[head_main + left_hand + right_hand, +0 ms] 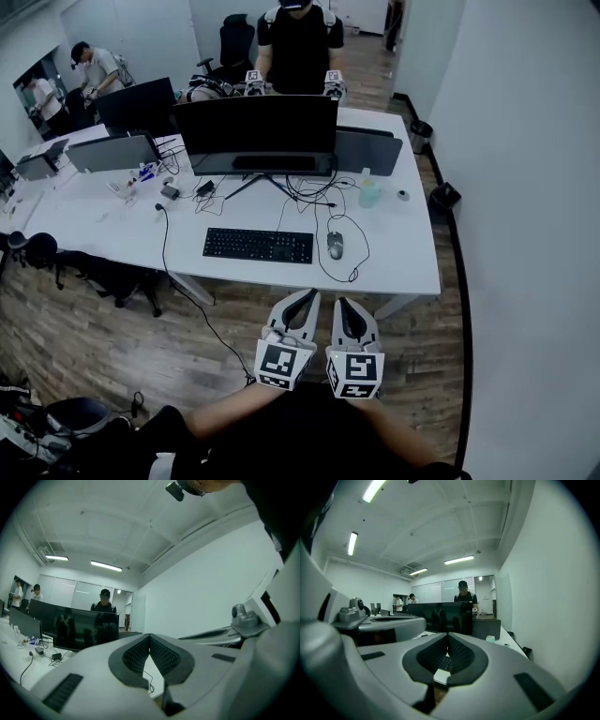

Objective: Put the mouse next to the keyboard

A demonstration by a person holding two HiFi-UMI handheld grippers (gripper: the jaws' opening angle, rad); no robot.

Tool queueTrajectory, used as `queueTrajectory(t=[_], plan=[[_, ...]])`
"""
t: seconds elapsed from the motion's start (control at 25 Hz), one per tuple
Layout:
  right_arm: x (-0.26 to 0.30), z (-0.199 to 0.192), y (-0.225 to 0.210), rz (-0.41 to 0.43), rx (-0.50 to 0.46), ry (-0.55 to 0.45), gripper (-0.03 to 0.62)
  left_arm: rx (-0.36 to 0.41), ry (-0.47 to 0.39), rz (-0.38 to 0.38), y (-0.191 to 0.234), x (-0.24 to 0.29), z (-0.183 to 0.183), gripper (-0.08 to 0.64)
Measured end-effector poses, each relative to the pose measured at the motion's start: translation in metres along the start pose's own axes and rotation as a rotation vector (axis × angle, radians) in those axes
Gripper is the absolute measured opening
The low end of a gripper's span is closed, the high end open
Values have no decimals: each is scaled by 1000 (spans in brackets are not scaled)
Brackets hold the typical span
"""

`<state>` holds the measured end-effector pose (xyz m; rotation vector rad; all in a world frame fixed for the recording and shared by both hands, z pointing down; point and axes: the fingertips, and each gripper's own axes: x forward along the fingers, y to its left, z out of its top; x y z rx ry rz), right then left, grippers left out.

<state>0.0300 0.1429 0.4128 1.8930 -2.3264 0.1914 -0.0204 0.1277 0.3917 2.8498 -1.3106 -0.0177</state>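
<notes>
A dark wired mouse lies on the white desk, just right of the black keyboard. Both grippers hang side by side in front of the desk, over the wooden floor. My left gripper is shut with nothing in it, its tips meeting in the left gripper view. My right gripper is shut and empty too, jaws closed to a point in the right gripper view. Part of the keyboard shows through the gap under the right jaws.
A wide black monitor stands behind the keyboard, with cables trailing across the desk. A pale green bottle sits at the right. A person with grippers stands beyond the desk. Office chairs crowd the desk's left front.
</notes>
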Motion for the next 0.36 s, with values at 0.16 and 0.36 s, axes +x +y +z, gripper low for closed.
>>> queueTrajectory(t=[0.16, 0.36], plan=[[10, 1, 14, 10, -2, -4, 18, 1, -21, 21, 21, -8, 3, 3], [18, -1, 36, 6, -36, -1, 18, -16, -21, 21, 40, -20, -4, 3]])
